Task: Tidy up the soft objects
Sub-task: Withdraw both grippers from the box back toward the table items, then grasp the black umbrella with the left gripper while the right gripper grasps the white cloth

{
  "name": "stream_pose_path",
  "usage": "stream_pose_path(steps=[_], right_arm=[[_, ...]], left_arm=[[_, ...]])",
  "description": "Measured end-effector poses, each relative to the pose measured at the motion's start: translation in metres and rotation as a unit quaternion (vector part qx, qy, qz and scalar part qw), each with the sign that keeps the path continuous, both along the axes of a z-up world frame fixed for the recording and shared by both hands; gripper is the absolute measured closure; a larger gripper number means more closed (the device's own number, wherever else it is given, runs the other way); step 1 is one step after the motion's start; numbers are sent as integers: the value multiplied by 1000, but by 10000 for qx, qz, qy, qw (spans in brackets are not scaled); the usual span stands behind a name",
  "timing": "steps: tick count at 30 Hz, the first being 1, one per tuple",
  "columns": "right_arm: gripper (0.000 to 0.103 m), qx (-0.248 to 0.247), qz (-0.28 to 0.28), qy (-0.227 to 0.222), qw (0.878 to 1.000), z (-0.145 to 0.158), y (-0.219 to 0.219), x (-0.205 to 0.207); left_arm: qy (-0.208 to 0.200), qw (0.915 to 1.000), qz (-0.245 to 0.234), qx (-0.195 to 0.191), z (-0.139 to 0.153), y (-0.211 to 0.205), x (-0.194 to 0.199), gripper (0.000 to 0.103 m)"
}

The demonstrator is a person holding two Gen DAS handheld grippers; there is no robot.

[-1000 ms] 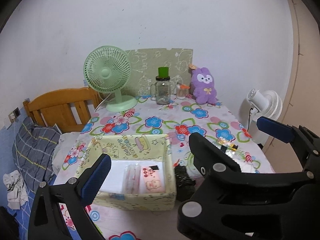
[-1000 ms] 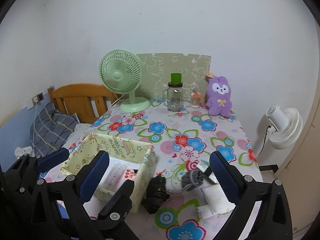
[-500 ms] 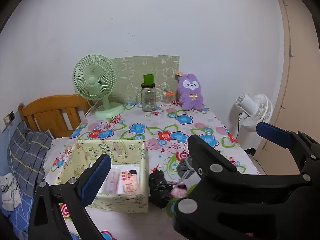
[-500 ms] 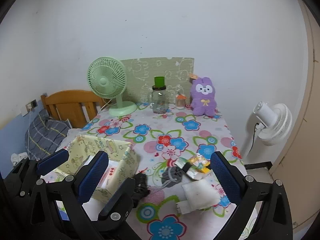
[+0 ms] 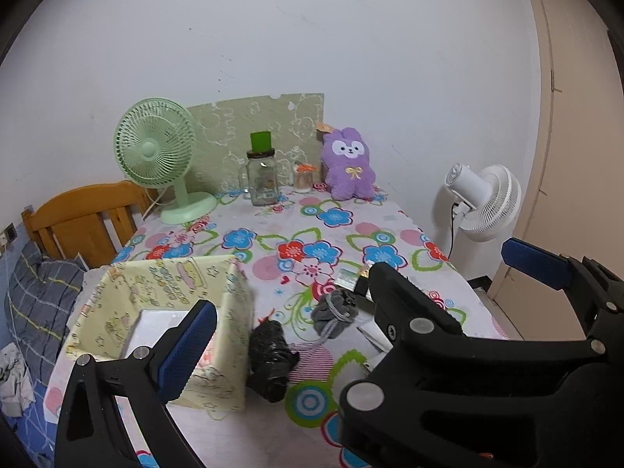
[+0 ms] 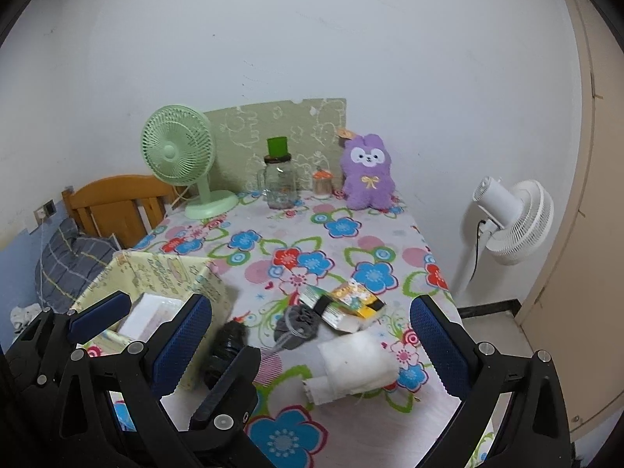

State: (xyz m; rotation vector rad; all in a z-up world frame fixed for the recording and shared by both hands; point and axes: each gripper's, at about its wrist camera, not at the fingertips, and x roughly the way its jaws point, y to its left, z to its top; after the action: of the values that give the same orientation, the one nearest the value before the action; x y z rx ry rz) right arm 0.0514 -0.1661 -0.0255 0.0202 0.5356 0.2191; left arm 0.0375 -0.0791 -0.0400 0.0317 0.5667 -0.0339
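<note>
A yellow patterned fabric box stands open-topped on the flowered tablecloth and is taken as the landmark. Just to its right a black crumpled bundle lies with its long axis running from the near table edge toward the back wall. Further right of the box a grey drawstring pouch rests, its cord trailing toward the near edge. Beyond the pouch a rolled white cloth lies, its long axis running left to right, one end pointing back toward the box. Behind the roll, flat printed packets are stacked. Far behind the box a purple plush rabbit sits upright against the wall, facing forward. The left gripper is held above the box with jaws spread wide and nothing between them; the right gripper is likewise spread, empty, over the pouch and roll.
</note>
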Motion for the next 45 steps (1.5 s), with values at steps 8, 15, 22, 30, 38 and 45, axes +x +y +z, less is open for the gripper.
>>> stream_pose_path(steps=[8, 15, 22, 30, 38, 45], right_arm=[[0, -5, -167, 174, 9997, -27, -17, 13], [0, -21, -243, 304, 9992, -46, -24, 22], [0, -20, -202, 487, 9986, -65, -26, 33], [0, -67, -115, 738, 9972, -88, -21, 41], [0, -107, -82, 964, 9953, -108, -17, 45], [0, -70, -50, 1109, 9938, -119, -11, 49]], left_arm=[[321, 9994, -102, 16, -22, -15, 14, 1], [443, 9989, -118, 35, -39, -23, 22, 2], [574, 9982, 106, 136, -56, -24, 29, 4], [874, 9956, 318, 129, -80, -20, 34, 7], [1057, 9931, 403, 302, -97, -14, 34, 19], [1074, 9914, 624, 411, -103, -7, 36, 20]])
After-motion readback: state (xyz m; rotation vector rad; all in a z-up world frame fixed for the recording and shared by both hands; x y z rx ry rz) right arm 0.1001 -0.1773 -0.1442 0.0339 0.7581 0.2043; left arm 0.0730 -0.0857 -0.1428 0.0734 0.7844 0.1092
